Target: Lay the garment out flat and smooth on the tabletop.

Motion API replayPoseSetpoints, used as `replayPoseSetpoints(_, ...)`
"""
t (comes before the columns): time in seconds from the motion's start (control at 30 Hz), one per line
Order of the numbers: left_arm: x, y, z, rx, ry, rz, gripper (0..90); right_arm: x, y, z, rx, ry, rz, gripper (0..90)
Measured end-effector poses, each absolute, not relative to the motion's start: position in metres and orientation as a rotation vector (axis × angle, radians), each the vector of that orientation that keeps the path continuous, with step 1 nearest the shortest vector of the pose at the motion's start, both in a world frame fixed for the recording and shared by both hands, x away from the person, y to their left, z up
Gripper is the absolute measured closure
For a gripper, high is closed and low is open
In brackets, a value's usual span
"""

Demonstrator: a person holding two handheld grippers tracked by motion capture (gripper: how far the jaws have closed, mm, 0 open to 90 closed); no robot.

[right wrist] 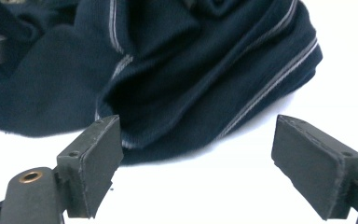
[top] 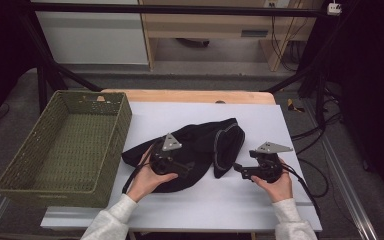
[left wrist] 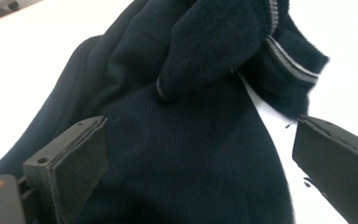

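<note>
Seen from above, two hands in pale sleeves reach in from the near edge of a white worktop (top: 190, 200), each holding a black tool. The left tool (top: 187, 169) rests over the near part of a dark navy garment (top: 200, 142), which lies crumpled at the middle of the worktop; the right tool (top: 236, 166) sits on the bare white surface just beside the garment's right-hand fold, pointing toward it. Both tools are released, jaws spread wide with nothing pinched between them. A cable trails from each tool back toward the near edge. To the left, a green woven basket (top: 10, 172) stands partly over the worktop's left edge, well apart from the garment, its inside bare. Past the worktop lies grey floor, then black frame legs, a pale wooden cabinet (top: 205, 25) and loose wires at the far right. The left gripper view adds detail the high view lacks: the left tool (left wrist: 200, 154) hovers over ribbed navy knit (left wrist: 182, 154), with a grey stripe along a folded edge farther off. The right gripper view shows the right tool (right wrist: 196, 158) framing bare white surface, the garment's (right wrist: 191, 70) striped, ribbed edge lying just beyond its left jaw.
</note>
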State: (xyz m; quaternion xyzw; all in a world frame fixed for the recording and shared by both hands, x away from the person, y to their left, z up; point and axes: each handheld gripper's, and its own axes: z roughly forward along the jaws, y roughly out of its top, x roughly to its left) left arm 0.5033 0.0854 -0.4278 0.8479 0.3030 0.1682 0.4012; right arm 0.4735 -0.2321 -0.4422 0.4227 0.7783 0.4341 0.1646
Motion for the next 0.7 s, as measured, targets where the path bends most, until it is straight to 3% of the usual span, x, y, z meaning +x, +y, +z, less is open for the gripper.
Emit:
replayPoseSetpoints(0.3, 0.527, 0.047, -0.439, 2.198, 0.716, 0.525, 25.1, 0.473, -0.233, -0.449, 1.221, 2.233, 1.227, 18.1)
replayPoseSetpoints(0.47, 0.535, 0.040, -0.448, 2.196, 0.686, 0.577, 47.2, 0.473, -0.233, -0.448, 1.229, 2.237, 1.221, 18.0)
replayPoseSetpoints(0.63, 0.535, 0.047, -0.441, 2.185, 0.705, 0.505, 76.2, 0.475, -0.233, -0.449, 1.234, 2.246, 1.219, 17.2)
replayPoseSetpoints(0.7, 0.532, 0.051, -0.434, 2.177, 0.722, 0.461, 81.5, 0.475, -0.233, -0.449, 1.241, 2.254, 1.218, 17.2)
